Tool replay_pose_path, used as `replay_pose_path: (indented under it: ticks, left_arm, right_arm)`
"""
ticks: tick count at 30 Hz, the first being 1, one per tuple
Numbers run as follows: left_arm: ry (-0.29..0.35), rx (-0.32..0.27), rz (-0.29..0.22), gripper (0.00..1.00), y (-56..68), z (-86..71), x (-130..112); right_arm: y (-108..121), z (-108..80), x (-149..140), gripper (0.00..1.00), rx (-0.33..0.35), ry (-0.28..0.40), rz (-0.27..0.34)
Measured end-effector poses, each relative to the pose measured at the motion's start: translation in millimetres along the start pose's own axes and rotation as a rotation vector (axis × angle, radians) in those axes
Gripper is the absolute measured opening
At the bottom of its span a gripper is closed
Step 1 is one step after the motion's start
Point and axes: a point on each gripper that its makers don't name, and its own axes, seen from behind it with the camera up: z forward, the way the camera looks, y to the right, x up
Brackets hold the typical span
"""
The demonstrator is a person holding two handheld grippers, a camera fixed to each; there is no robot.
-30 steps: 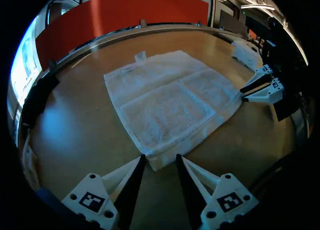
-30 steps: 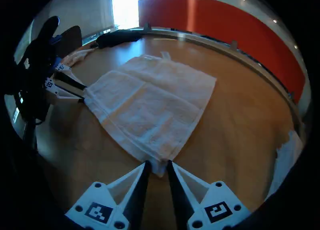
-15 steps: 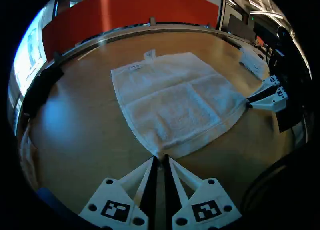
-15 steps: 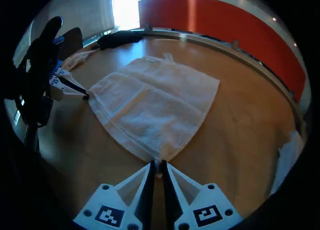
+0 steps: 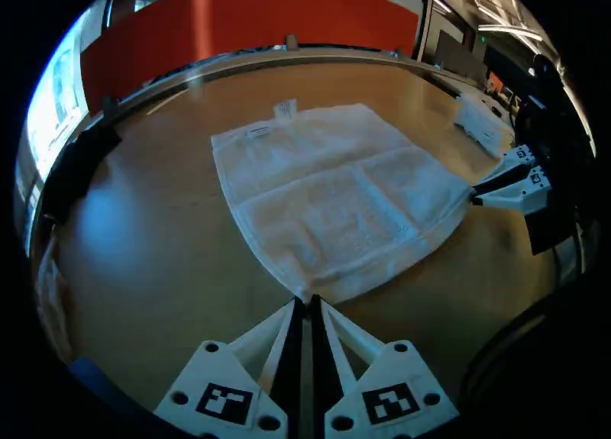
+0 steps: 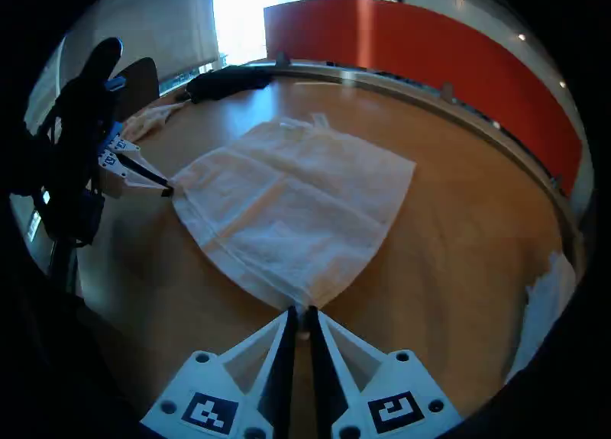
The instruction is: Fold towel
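Low in each frame, the left tool [image 5: 307,300] and right tool [image 6: 300,311] each sit apparently clamped on 1 corner of the towel [image 5: 336,195], ready to carry that edge over for folding.

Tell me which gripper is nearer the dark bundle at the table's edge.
Left. The left gripper, holding one towel corner, sits beside the dark bundle; the right gripper holds the adjacent corner, farther away.
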Motion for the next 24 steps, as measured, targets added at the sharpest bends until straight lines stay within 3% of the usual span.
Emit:
replay_pose_path:
  ticks: [8, 24]
  left_arm:
    - [-0.006, -0.018, -0.052, 0.08, 5.3, -20.4, 5.6]
    - [0.006, -0.037, -0.102, 0.08, 17.4, -75.0, 31.1]
  right_arm:
    - [-0.1, -18.7, 20.4, 0.12, -0.002, 0.035, -0.008]
    - [-10.9, -76.9, 64.6, 0.12, 0.007, 0.100, -0.058]
